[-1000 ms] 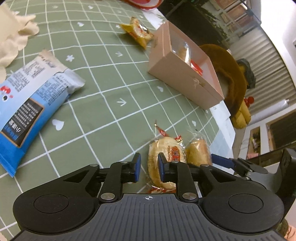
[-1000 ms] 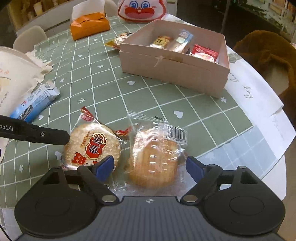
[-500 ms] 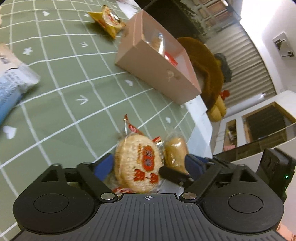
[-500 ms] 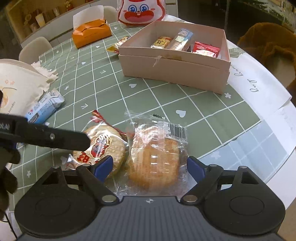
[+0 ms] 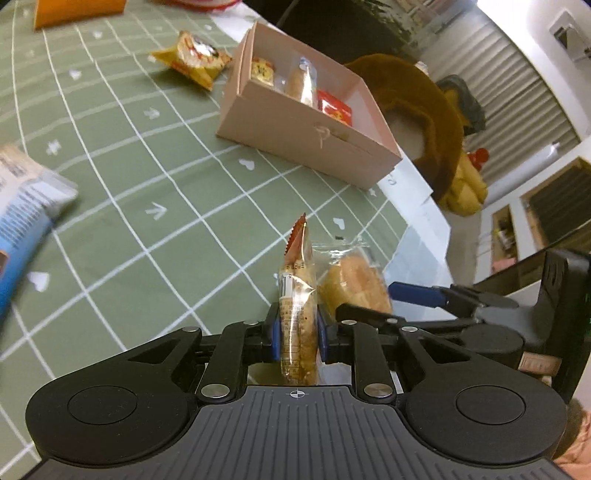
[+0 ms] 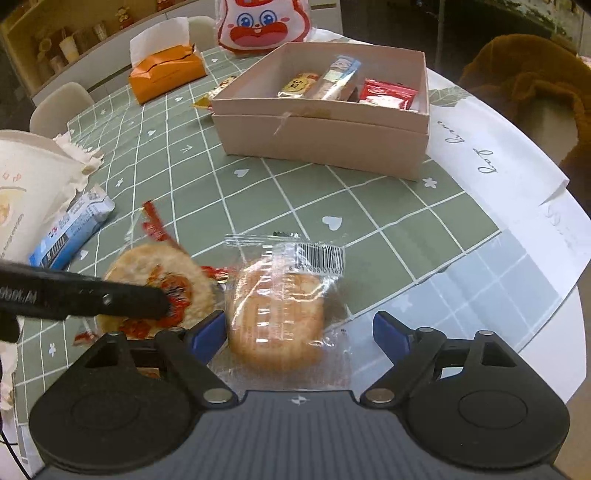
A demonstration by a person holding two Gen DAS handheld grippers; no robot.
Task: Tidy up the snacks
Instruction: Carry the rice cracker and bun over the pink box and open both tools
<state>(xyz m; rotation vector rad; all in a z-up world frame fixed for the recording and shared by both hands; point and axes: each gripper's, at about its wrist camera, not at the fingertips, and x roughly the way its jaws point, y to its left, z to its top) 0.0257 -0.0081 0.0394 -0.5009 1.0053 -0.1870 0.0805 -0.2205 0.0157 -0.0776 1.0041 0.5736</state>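
Observation:
My left gripper (image 5: 297,334) is shut on a round rice cracker in a clear and red wrapper (image 5: 297,314), held on edge just above the green tablecloth; the cracker also shows in the right wrist view (image 6: 159,284). My right gripper (image 6: 299,332) is open around a wrapped golden bun (image 6: 279,317), fingers on either side of it and apart from it; the bun also shows in the left wrist view (image 5: 354,286). The pink open box (image 6: 321,134) holds a few snacks at the back; it shows in the left wrist view too (image 5: 306,140).
A yellow snack packet (image 5: 192,61) lies left of the box. A blue and white packet (image 6: 72,229) lies at the left beside a white bag (image 6: 29,184). An orange tissue box (image 6: 166,72) and a rabbit bag (image 6: 264,26) stand at the back. The table edge (image 6: 554,328) runs at the right.
My left gripper opened, moved over the rice cracker and shut on it, turning it on edge. My right gripper stayed open around the bun.

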